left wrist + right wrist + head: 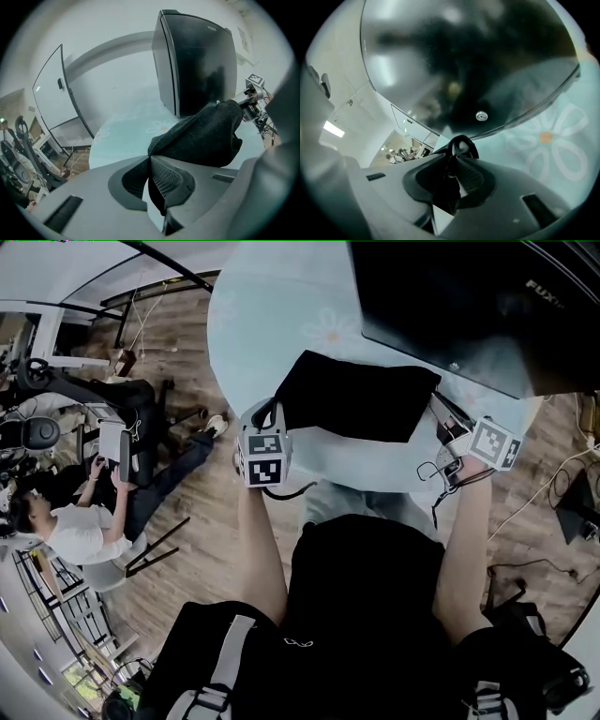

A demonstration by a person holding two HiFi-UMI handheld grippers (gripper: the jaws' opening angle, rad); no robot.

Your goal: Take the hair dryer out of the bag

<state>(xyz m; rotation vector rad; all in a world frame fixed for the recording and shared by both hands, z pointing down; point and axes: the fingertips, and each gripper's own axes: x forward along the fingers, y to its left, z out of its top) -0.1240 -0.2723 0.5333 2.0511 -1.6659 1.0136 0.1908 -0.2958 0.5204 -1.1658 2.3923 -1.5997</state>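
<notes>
Workroom: seated person [80, 521], round table [281, 315], wood floor [216, 549].

The bag [361, 395] is soft, matte black cloth, a slack rectangle held over the near part of the tabletop [281, 324]. The left claw [150, 158] pinches its left corner. The right claw [451, 166] nips a thin black loop [461, 142] at its right end.

The black bag [356, 395] shows only its outside, whatever it holds hidden, and the black box [469, 306] on the counter [272, 324] runs off the head view's top and right edges, its lettering cut short.
</notes>
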